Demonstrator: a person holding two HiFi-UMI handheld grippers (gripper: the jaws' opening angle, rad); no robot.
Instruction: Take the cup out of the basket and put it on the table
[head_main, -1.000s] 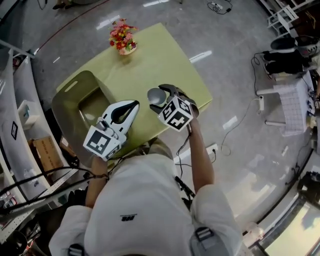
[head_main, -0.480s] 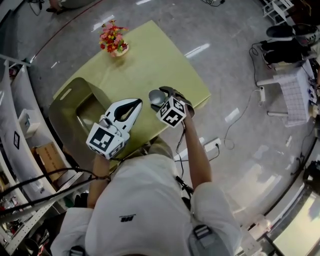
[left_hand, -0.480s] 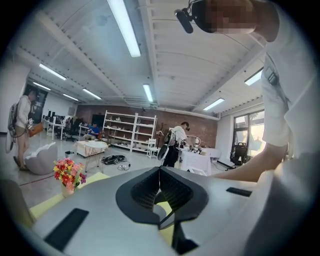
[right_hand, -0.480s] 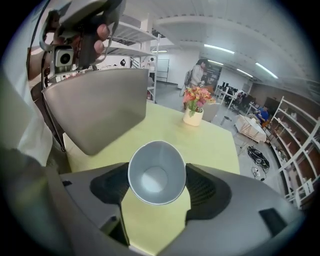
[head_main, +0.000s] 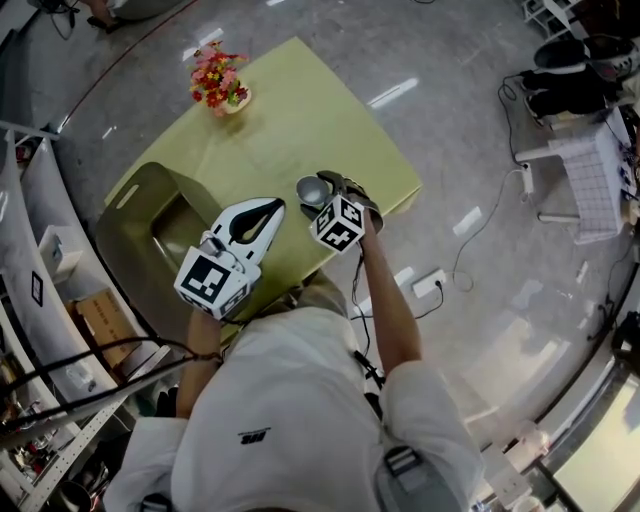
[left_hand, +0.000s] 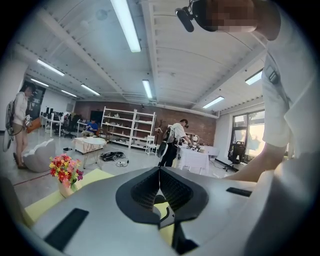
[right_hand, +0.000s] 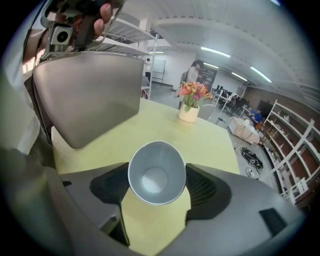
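Observation:
A small grey cup (right_hand: 156, 167) sits between the dark pads of my right gripper (right_hand: 156, 186), which is shut on it. The cup's open mouth is tilted toward that gripper's camera. In the head view the cup (head_main: 310, 190) and right gripper (head_main: 326, 188) hang over the near right part of the yellow-green table (head_main: 290, 110). Whether the cup touches the top I cannot tell. The olive basket (head_main: 140, 200) stands at the table's left end. My left gripper (head_main: 275, 207) hovers beside the basket with its white jaws shut and nothing in them (left_hand: 159, 170).
A pot of red and yellow flowers (head_main: 216, 84) stands at the table's far corner, also in the right gripper view (right_hand: 192, 102). The left gripper's body (right_hand: 90, 95) looms close on the cup's left. The table's near edge (head_main: 380, 205) lies just right of the right gripper.
My right gripper has sunk toward the table top with the cup still in it. The left gripper has drifted a little lower and stays shut.

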